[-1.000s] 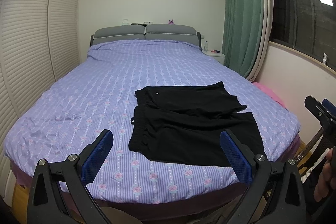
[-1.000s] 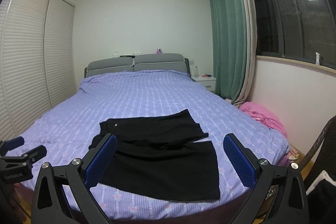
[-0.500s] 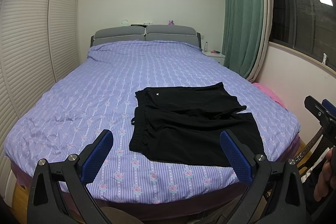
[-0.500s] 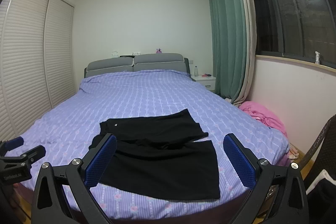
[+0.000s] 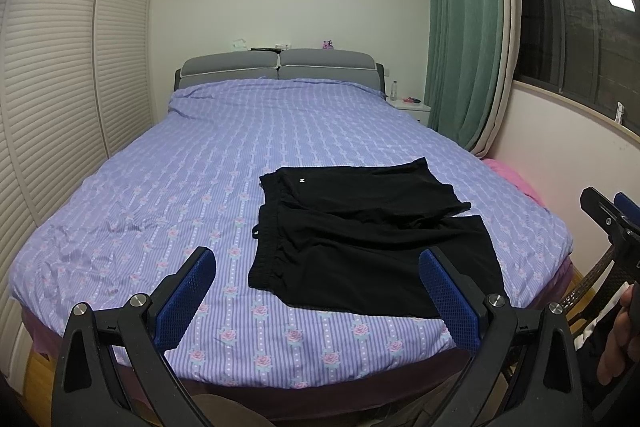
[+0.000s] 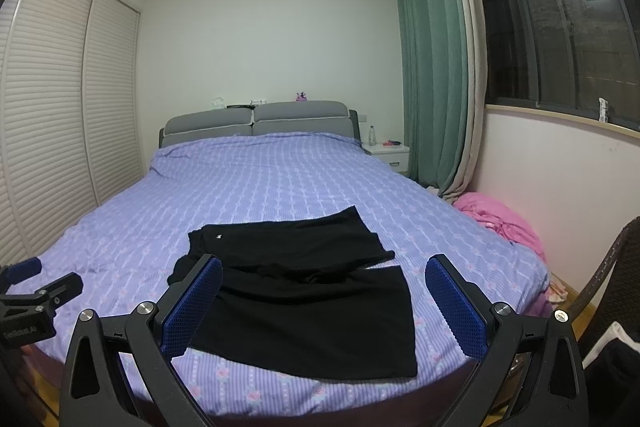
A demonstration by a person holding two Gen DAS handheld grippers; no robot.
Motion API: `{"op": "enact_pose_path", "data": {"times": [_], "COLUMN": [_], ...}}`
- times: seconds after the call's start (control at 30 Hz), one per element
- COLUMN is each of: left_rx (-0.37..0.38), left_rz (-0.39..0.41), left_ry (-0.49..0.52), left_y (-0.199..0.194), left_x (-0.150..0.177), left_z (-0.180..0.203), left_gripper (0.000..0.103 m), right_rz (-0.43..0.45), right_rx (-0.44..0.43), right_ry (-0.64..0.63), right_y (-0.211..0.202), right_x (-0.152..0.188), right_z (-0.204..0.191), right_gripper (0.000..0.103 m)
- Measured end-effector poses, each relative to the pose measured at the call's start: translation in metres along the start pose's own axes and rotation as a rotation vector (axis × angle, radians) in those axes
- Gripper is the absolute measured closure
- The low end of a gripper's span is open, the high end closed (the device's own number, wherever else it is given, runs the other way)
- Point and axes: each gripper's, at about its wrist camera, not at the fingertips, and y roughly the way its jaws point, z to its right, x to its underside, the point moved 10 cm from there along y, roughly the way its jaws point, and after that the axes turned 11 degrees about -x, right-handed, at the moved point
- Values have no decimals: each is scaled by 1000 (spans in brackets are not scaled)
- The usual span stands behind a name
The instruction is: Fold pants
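Observation:
Black pants [image 5: 360, 227] lie spread on the purple bedspread [image 5: 192, 187] near the foot of the bed, waistband to the left, legs to the right. They also show in the right wrist view [image 6: 304, 291]. My left gripper [image 5: 316, 299] is open and empty, held off the foot of the bed. My right gripper [image 6: 324, 307] is open and empty, also short of the pants. The right gripper shows at the right edge of the left wrist view [image 5: 612, 223]. The left gripper shows at the left edge of the right wrist view [image 6: 32, 291].
A grey headboard [image 6: 256, 119] stands at the far end. A louvred wardrobe [image 5: 60, 87] lines the left wall. A white nightstand [image 6: 386, 153], green curtain [image 6: 432, 67] and window are on the right. A pink cloth [image 6: 500, 223] lies by the bed. A wicker chair [image 6: 608, 275] stands at right.
Both grippers have barely moved; the view has shifted very slightly. The pants lie as before.

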Motion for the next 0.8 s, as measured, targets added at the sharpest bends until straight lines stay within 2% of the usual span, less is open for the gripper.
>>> {"op": "enact_pose_path", "data": {"times": [0.8], "left_rx": [-12], "left_rz": [-7], "left_ry": [-5], "left_y": [4], "left_x": [5], "left_z": [-5], "left_gripper": [0], "right_rz": [-5], "right_rx": [4], "right_ry": [0], "right_y": [-2], "right_x": [6], "right_z": [2], "right_gripper": [0]}}
